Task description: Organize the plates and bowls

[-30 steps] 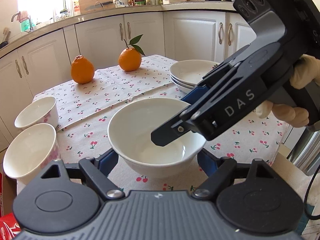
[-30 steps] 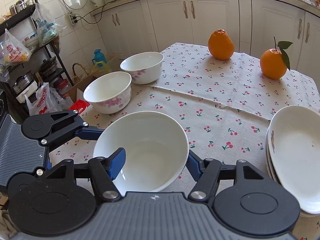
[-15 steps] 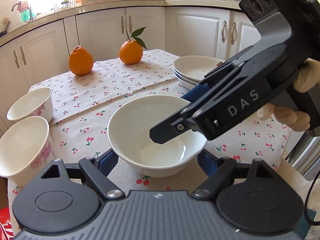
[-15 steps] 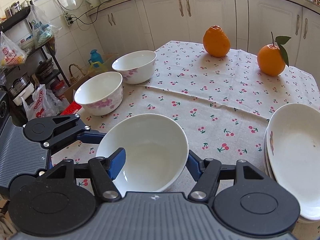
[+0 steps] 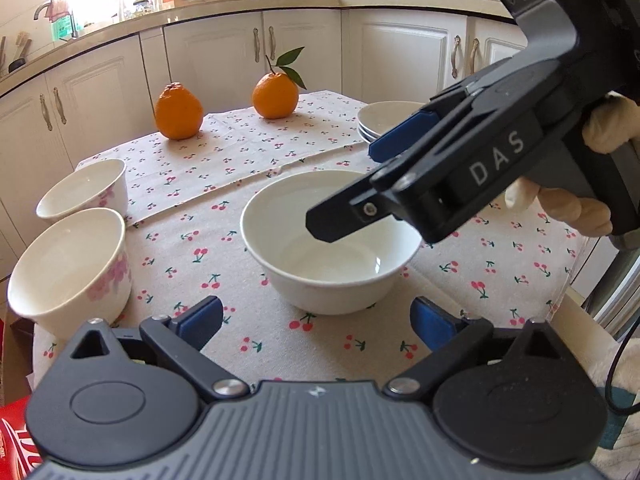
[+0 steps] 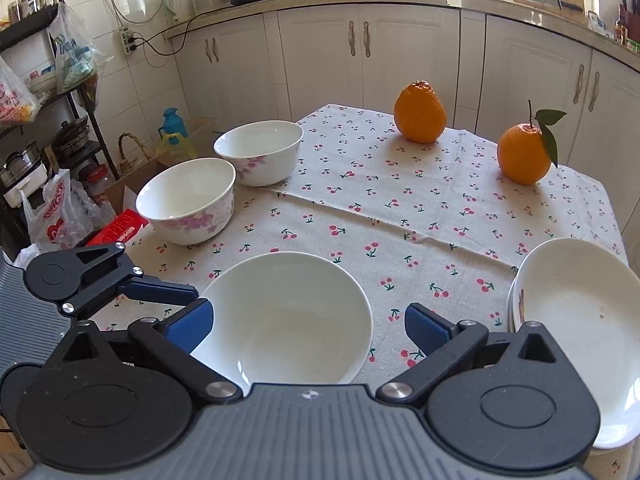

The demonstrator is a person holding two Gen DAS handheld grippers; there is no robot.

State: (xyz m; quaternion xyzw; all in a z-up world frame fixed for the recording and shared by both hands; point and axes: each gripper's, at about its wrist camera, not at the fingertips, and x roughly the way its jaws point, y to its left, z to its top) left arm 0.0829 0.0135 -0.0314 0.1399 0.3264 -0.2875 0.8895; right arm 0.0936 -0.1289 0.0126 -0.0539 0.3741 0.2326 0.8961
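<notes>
A plain white bowl [image 5: 332, 240] stands on the cherry-print tablecloth [image 5: 224, 240], also in the right wrist view [image 6: 288, 316]. My left gripper [image 5: 316, 318] is open just in front of it, clear of it. My right gripper [image 6: 306, 324] is open, straddling the bowl's near rim, one blue pad [image 6: 188, 322] close to the rim; it hangs over the bowl in the left wrist view [image 5: 400, 176]. Two pink-flowered bowls [image 6: 186, 200] [image 6: 260, 152] stand at the left. A stack of white plates [image 6: 576, 312] sits at the right.
Two oranges [image 6: 420, 112] [image 6: 522, 154] stand at the far side of the table. White cabinets [image 6: 360, 48] run behind. A shelf with bags and pots [image 6: 40, 120] stands left of the table. A red box [image 6: 116, 232] lies below the table's left edge.
Both grippers have drawn back and risen a little from the white bowl. The left fingers no longer flank it. The bowl stays on the cloth.
</notes>
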